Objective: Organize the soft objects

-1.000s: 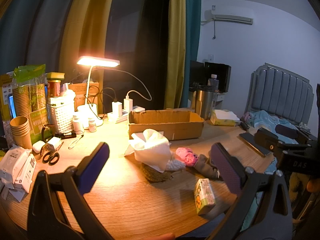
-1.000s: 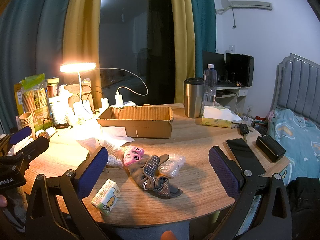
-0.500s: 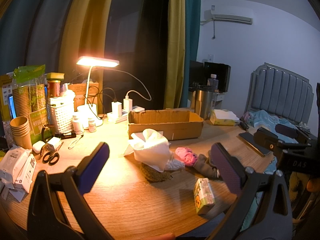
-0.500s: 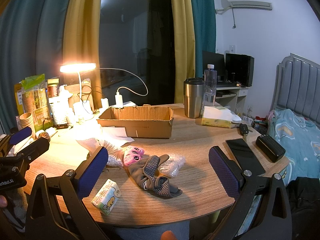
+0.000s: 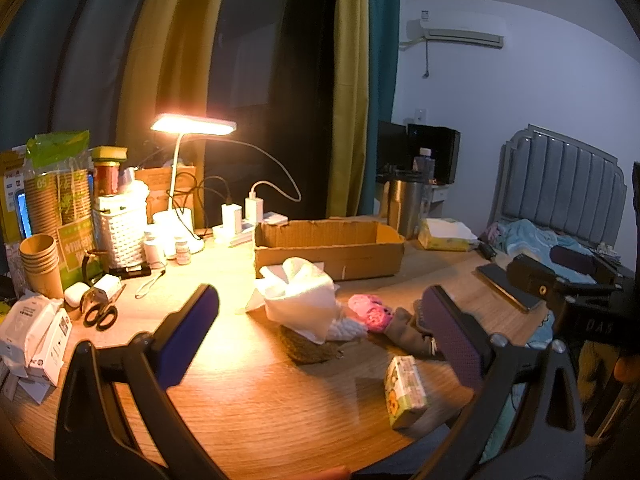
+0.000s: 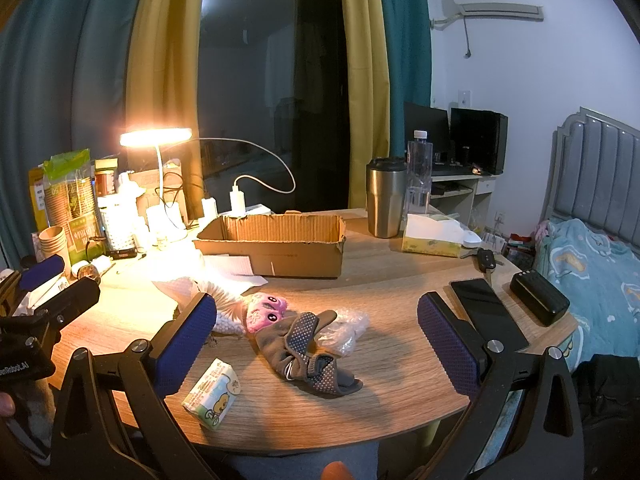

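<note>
Grey glove (image 6: 308,350) near table edge (image 6: 360,436); both grippers' fingers (image 6: 448,340) spread, empty.

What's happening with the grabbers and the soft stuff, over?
Left gripper open, right gripper open, both empty. Grey glove, pink plush, white cloth loose on table, cardboard box behind. Tissue pack nearby, path clear.

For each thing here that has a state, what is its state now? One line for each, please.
Lamp: on.
Cardboard box: open, upright; inside not visible.
Steel tumbler: upright, lid on.
Water bottle: upright, capped.
Phone: flat, screen dark.
Gloves: crumpled on the table.
Tissue pack: lying on the table.
Left gripper: open, holds nothing.
Right gripper: open, holds nothing.
</note>
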`<action>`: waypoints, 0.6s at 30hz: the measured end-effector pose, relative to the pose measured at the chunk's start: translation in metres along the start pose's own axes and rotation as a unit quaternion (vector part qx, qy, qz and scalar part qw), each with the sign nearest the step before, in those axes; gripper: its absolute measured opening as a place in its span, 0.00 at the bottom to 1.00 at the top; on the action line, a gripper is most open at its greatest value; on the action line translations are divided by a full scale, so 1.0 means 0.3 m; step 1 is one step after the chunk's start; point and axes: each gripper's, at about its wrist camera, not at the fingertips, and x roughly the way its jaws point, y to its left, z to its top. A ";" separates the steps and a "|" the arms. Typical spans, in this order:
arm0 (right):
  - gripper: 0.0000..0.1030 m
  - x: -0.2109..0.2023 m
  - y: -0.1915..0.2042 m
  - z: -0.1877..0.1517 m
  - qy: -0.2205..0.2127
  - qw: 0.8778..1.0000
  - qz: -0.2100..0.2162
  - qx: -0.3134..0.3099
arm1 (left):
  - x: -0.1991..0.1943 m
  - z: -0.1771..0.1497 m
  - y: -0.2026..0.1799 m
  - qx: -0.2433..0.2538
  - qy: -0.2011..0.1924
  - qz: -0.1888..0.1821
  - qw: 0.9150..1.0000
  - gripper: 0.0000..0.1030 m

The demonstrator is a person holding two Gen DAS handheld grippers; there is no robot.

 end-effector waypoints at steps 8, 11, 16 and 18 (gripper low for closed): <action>0.99 0.017 -0.019 -0.016 0.008 1.000 -0.003 0.004 | 0.019 -0.013 -0.018 0.002 0.013 -0.004 1.000 0.99; 0.99 0.034 -0.042 -0.037 0.017 1.000 -0.007 0.010 | 0.044 -0.027 -0.045 0.008 0.024 -0.010 1.000 0.99; 0.99 0.068 -0.076 -0.079 0.032 0.999 -0.011 0.020 | 0.090 -0.054 -0.080 0.018 0.047 -0.022 0.998 0.99; 0.99 0.083 -0.087 -0.095 0.038 0.999 -0.010 0.022 | 0.110 -0.065 -0.096 0.023 0.057 -0.025 0.998 0.99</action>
